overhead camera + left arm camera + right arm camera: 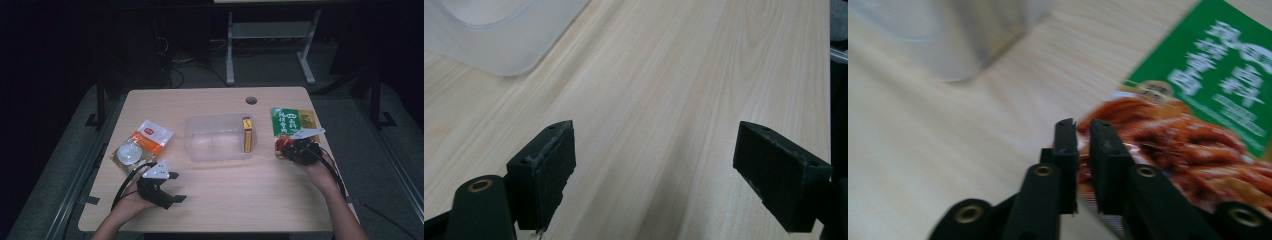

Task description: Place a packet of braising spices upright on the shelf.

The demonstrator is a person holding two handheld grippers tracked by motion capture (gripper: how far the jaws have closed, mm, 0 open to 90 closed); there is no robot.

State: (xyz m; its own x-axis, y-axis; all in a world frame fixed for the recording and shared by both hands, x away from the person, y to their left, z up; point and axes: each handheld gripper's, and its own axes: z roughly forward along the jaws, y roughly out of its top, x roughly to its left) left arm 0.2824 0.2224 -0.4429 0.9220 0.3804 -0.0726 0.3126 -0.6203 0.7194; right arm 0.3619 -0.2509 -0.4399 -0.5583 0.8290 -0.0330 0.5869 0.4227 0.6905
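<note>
Your right gripper has clamped the green packet's edge near the worktop's right edge, ready for lifting; your left gripper gapes empty.

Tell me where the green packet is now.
In the high view the green packet lies at the table's right side, right of the clear box, its near edge pinched by the right gripper.

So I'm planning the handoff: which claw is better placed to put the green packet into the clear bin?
Right. The right claw is already shut on the green packet's edge, beside the clear bin. The left claw is open over bare table.
</note>
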